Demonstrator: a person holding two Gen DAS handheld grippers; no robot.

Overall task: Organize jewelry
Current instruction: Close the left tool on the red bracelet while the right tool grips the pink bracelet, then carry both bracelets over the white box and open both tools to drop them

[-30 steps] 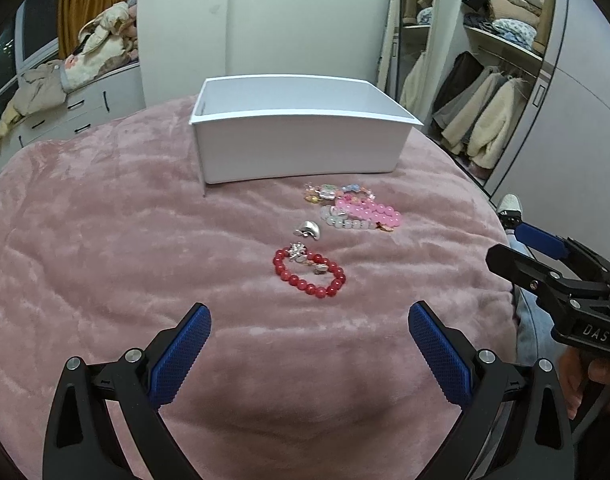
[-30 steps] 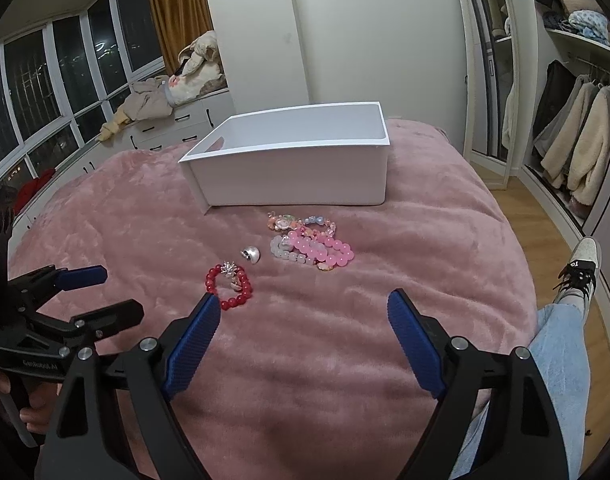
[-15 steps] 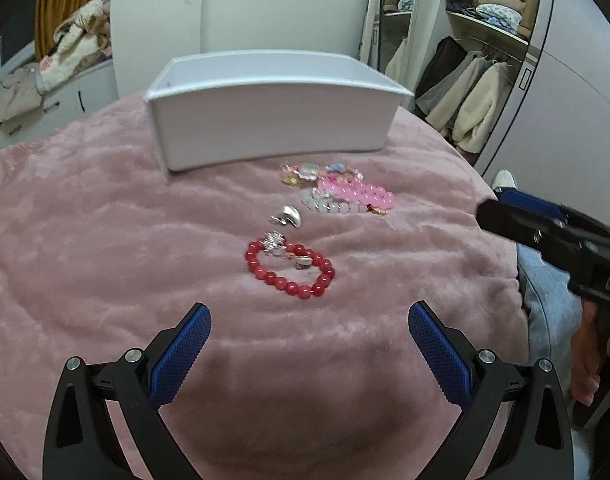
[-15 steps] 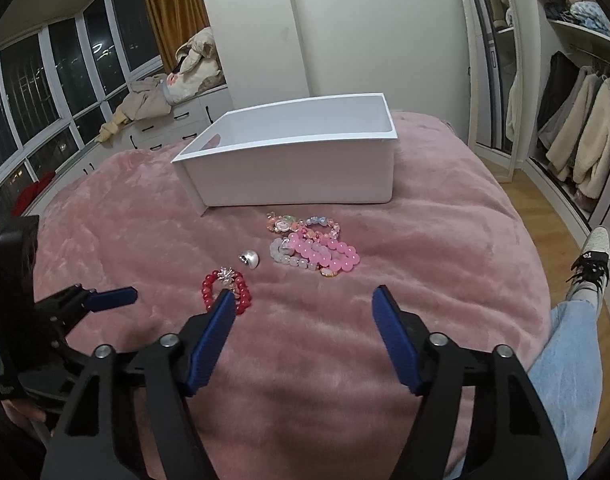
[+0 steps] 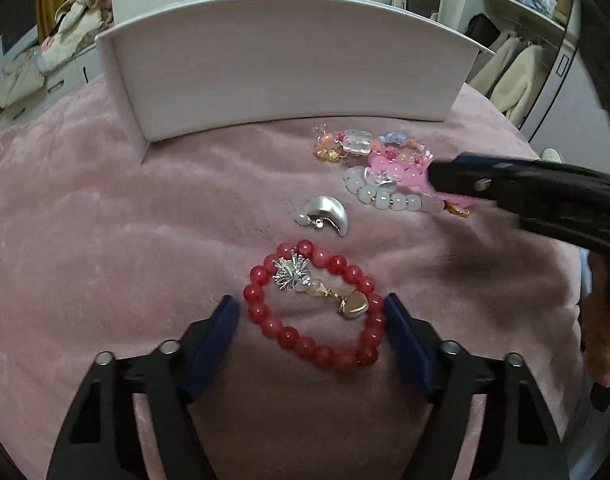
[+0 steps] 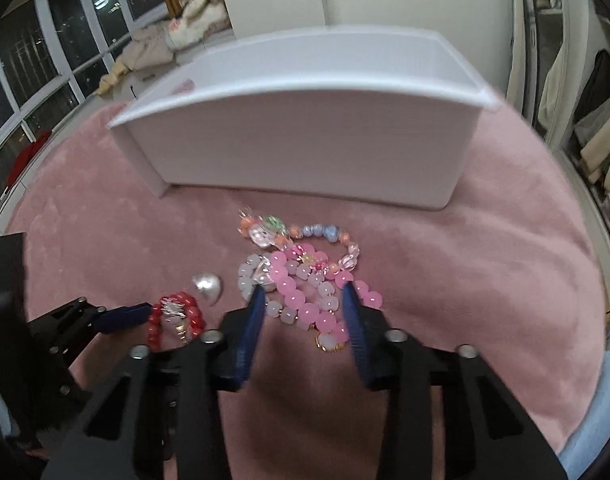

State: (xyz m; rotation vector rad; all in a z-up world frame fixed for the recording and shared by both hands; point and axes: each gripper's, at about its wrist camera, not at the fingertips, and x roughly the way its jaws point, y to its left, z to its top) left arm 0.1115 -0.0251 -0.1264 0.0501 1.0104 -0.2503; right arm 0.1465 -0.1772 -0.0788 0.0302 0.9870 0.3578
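A red bead bracelet (image 5: 293, 336) with silver and gold charms lies on the pink blanket. My left gripper (image 5: 311, 314) is open, its blue pads on either side of the bracelet. My right gripper (image 6: 303, 300) is open, its pads straddling a pile of pink and pale bead bracelets (image 6: 305, 300). A multicoloured charm bracelet (image 6: 301, 236) lies just beyond that pile. A silver crescent piece (image 5: 331, 216) lies between the two bracelets. The white box (image 5: 289, 64) stands behind the jewelry; it also shows in the right wrist view (image 6: 305, 144).
The pink plush blanket (image 5: 105, 220) covers a round surface that drops off at the right. A wardrobe with hanging coats (image 5: 513, 76) is at the far right. Drawers with piled clothes (image 6: 161, 48) and windows are at the far left.
Both grippers have moved forward and down to the jewelry. Both have narrowed: the left now brackets the red bracelet, the right the pink bead pile.
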